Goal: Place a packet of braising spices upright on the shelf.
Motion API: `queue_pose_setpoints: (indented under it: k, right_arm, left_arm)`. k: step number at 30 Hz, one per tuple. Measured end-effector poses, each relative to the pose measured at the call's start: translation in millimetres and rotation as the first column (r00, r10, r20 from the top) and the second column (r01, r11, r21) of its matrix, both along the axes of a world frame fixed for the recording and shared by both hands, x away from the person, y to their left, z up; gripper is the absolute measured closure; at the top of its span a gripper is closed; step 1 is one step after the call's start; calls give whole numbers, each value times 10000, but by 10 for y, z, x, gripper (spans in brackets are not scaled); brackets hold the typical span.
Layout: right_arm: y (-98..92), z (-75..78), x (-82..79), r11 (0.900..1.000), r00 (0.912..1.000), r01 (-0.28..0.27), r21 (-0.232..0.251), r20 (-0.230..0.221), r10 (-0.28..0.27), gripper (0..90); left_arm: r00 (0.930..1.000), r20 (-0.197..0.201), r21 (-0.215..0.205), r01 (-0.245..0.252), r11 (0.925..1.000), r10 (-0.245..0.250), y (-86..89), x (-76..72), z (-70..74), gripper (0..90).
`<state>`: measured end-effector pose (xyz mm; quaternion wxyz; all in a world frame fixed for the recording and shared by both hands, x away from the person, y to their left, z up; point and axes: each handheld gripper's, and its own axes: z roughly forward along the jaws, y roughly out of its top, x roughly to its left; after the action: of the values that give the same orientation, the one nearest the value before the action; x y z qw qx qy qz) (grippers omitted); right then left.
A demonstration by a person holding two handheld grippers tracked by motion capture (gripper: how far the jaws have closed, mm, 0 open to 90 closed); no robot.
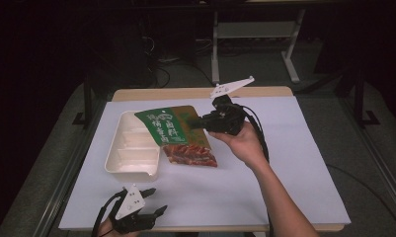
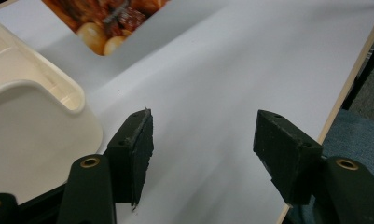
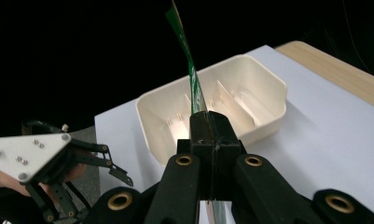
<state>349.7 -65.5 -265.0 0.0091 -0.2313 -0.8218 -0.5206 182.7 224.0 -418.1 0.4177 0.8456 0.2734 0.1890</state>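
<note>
Black tongs (image 1: 198, 122), brass rivets, white triangular plates, trailing cables.

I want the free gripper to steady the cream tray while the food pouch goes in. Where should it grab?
Grip the cream tray by its near rim, jaws astride the thin upright wall, coming from the person's side. That wall faces the open left gripper, clear of the food pouch.

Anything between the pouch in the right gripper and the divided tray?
Nothing visible. The right gripper is shut on the food pouch, which hangs beside the tray, its left edge over the rim. The left gripper sits open near the table's front edge.
</note>
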Motion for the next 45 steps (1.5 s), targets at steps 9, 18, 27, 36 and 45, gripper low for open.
queue_pose_setpoints:
  k: [9,18,27,36,45]
  right_arm:
    - [244,153,-30,9986,9995,-266,453,195,257,900]
    - [499,218,-16,9964,9982,-484,695,380,458,900]
    - [721,204,22,9959,9976,-603,677,393,577,900]
    - [961,155,58,9962,9981,-534,691,331,512,900]
    - [1249,112,64,9971,9978,-505,564,458,479,900]
  left_arm:
    - [9999,97,3,42,10000,-42,55,-48,15,317]
    - [9999,98,-181,-61,9998,63,109,-88,22,281]
    - [10000,97,-96,-16,10000,17,151,-93,-2,282]
    - [9998,204,-313,41,9995,-35,143,-102,-11,282]
    - [9997,246,-222,25,9998,-19,151,-112,-5,272]
